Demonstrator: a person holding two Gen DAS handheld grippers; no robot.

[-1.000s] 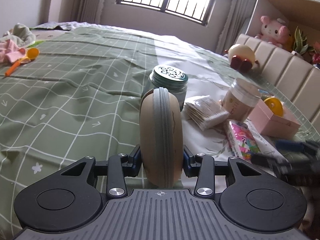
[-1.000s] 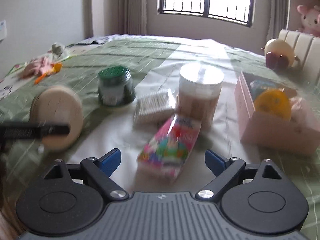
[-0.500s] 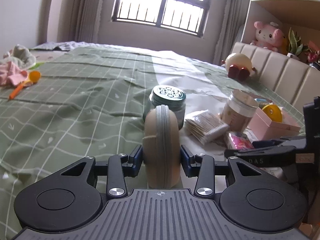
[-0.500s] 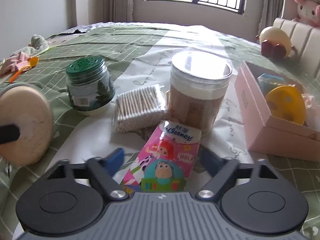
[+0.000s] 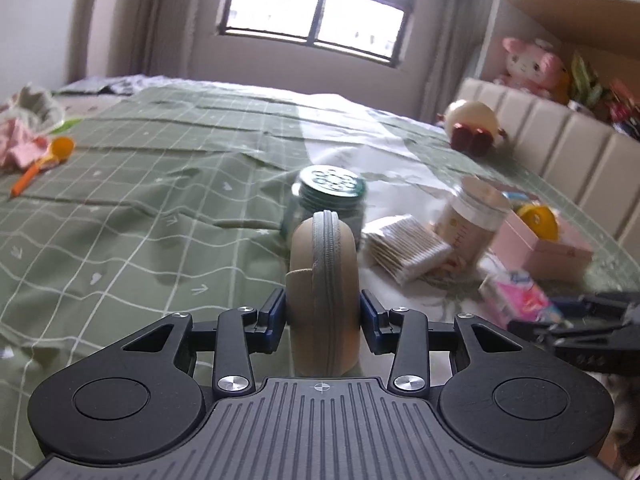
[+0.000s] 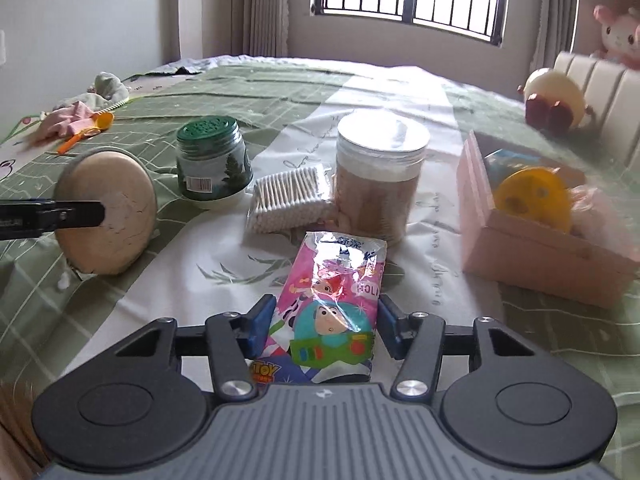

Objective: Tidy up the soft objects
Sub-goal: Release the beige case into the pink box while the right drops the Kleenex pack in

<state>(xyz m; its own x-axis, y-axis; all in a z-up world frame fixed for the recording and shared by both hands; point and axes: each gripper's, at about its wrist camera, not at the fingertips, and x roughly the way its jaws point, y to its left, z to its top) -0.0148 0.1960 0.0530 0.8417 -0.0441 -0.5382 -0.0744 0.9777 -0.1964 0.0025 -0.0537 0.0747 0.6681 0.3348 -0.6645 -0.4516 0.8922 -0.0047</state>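
My left gripper (image 5: 322, 320) is shut on a round tan zip pouch (image 5: 323, 280), held on edge just above the bed; the pouch also shows in the right wrist view (image 6: 107, 208). My right gripper (image 6: 326, 330) is shut on a pink cartoon tissue pack (image 6: 332, 312), which also shows in the left wrist view (image 5: 516, 294). Beyond it lie a bag of cotton swabs (image 6: 290, 198), a clear lidded jar (image 6: 380, 180) and a green-lidded jar (image 6: 212, 168). A pink box (image 6: 536, 232) with a yellow round thing stands to the right.
The green checked bedspread (image 5: 140, 200) stretches left. An orange scoop and pink cloth (image 5: 36, 152) lie far left. A round plush (image 5: 474, 124) sits by the padded headboard (image 5: 560, 152), with a pink plush toy (image 5: 532, 62) on the shelf above.
My right gripper has closed onto the tissue pack. The left gripper, with the pouch, has tilted up and back a little.
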